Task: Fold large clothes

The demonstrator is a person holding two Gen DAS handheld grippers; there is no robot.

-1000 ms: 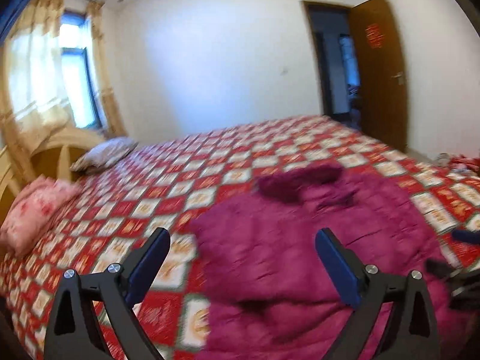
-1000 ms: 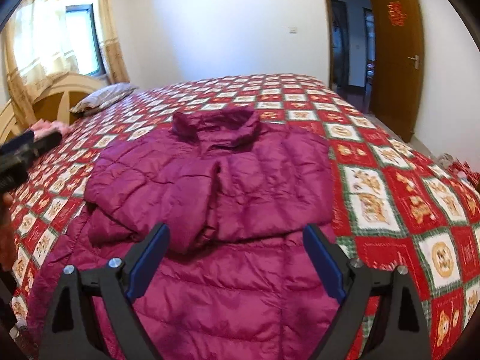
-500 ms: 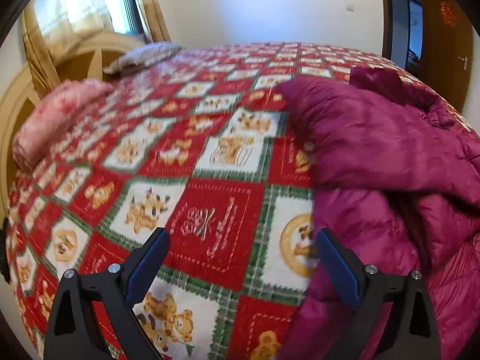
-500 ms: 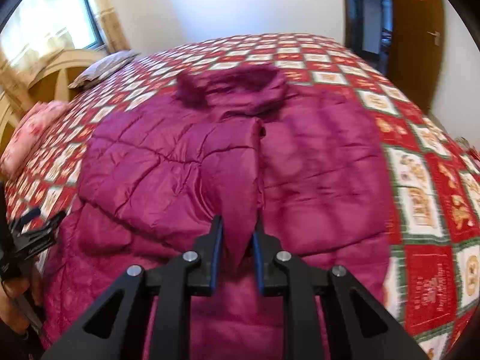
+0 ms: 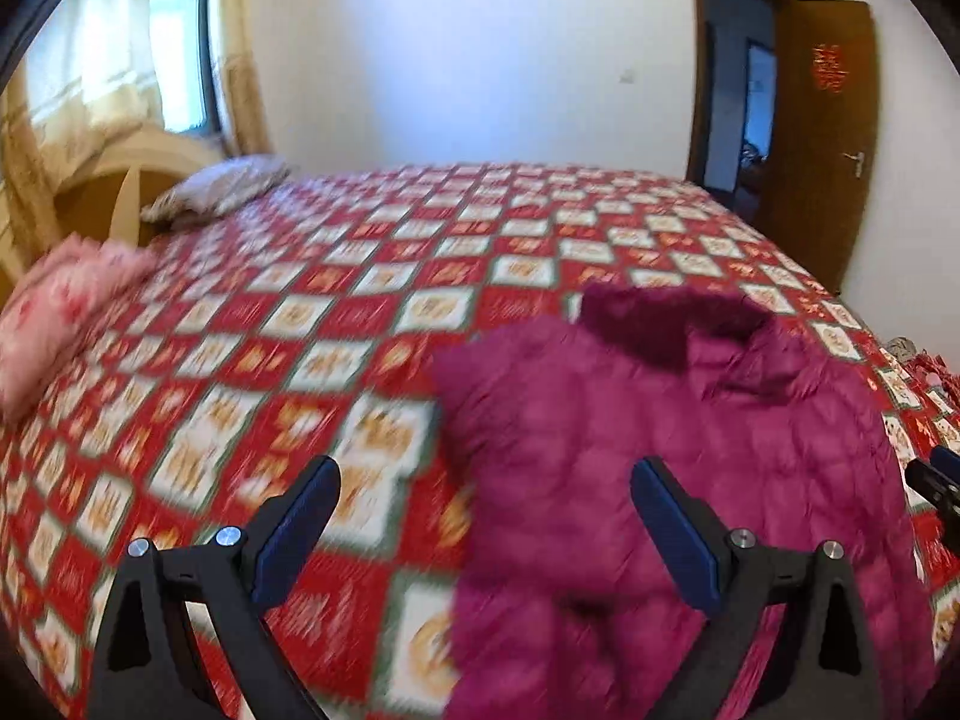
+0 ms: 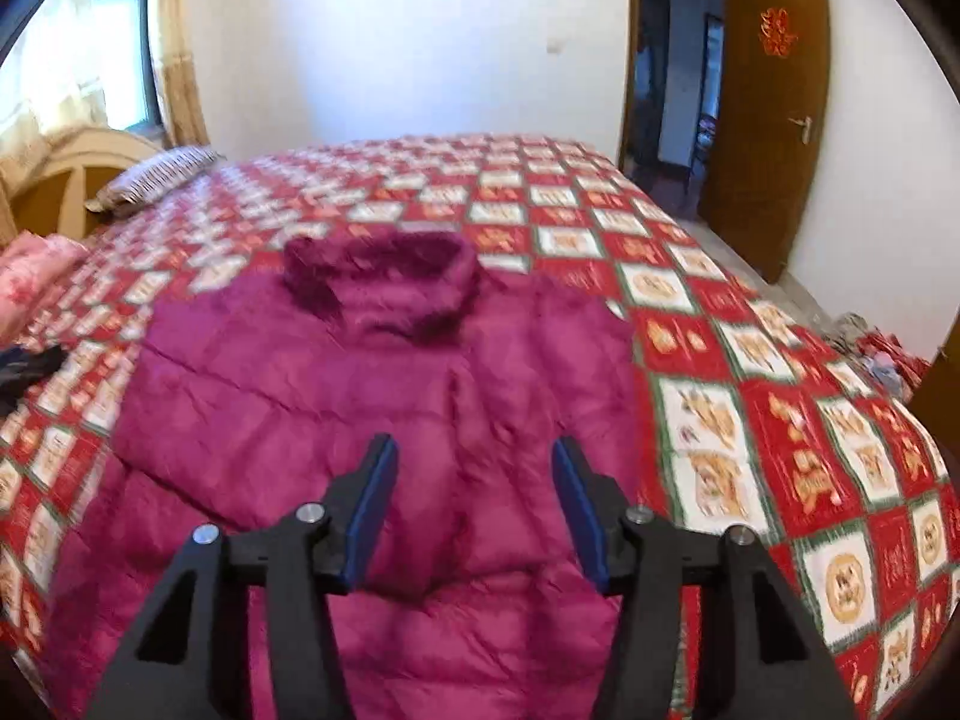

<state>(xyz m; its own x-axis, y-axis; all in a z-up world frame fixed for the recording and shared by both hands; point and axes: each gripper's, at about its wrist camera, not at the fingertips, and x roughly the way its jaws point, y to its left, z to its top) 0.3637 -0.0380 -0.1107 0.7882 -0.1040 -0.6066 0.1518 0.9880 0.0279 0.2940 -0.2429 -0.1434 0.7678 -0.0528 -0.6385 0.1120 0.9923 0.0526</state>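
At the far left, pillows (image 5: 66, 294) are lying against the headboard (image 6: 78, 162), and a red-and-white checked quilt (image 5: 336, 324) is covering the bed. Next along, the left claw (image 5: 485, 516) is hanging over bare quilt with its jaws standing wide and nothing between them; the picture is blurring, so fine detail is hard to read. Just right of its left finger, the jacket (image 6: 372, 396) is spreading flat on the quilt, its left edge falling between the two fingers in the left view, so that claw is sitting nearest the garment's left side. The jacket is lying with its long axis running straight away from both claws, collar (image 6: 378, 276) at the far end and hem nearest the person, and the sleeves appear to be folded across the chest already. Over its middle, the right claw (image 6: 474, 507) is hovering with its jaws about half apart and opening, no fabric pinched between them. Judging from this layout, the coming fold is turning on that near-to-far axis: the hem is lying below and just ahead of both claws, the right one centred on the body, the left one off toward the side edge. Farther right, an open door (image 6: 774, 114) is standing in the corner.
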